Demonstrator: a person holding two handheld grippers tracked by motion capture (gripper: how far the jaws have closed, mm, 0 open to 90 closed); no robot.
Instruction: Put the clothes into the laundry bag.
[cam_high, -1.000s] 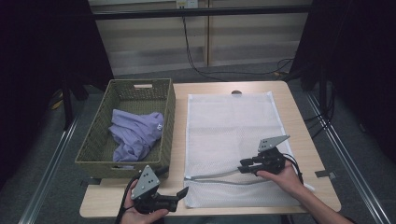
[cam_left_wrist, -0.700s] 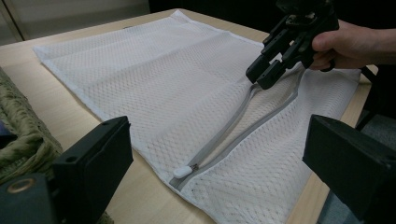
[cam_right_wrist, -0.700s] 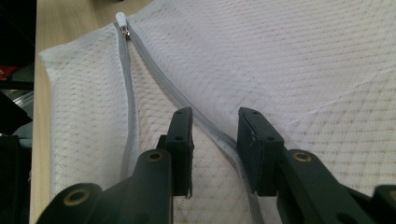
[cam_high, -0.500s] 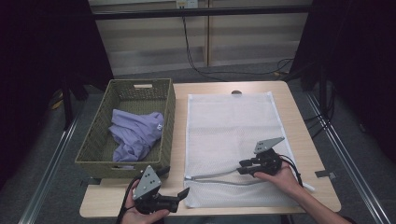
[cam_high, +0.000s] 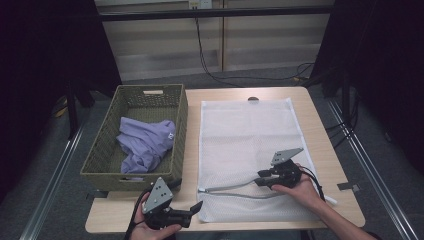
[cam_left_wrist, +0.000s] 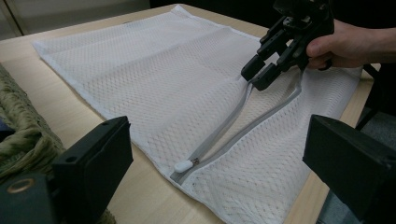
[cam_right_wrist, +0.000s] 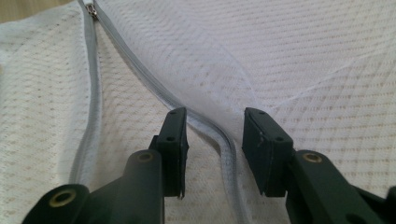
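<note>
While jaws straddle zipper (cam_right_wrist: 219, 135), right gripper (cam_right_wrist: 215, 140) open

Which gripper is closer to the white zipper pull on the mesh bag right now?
Left. The left gripper sits open at the table's near edge, just short of the zipper pull. The right gripper is farther along the opened zipper, jaws straddling its upper tape.

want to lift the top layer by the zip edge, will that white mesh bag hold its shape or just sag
Likely sags: the mesh bag lies flat and thin, and the mesh beside the right gripper already puckers into soft folds. Probably very light, being see-through netting. The grey zipper edge curves loosely, so expect only a little stiffness there.
</note>
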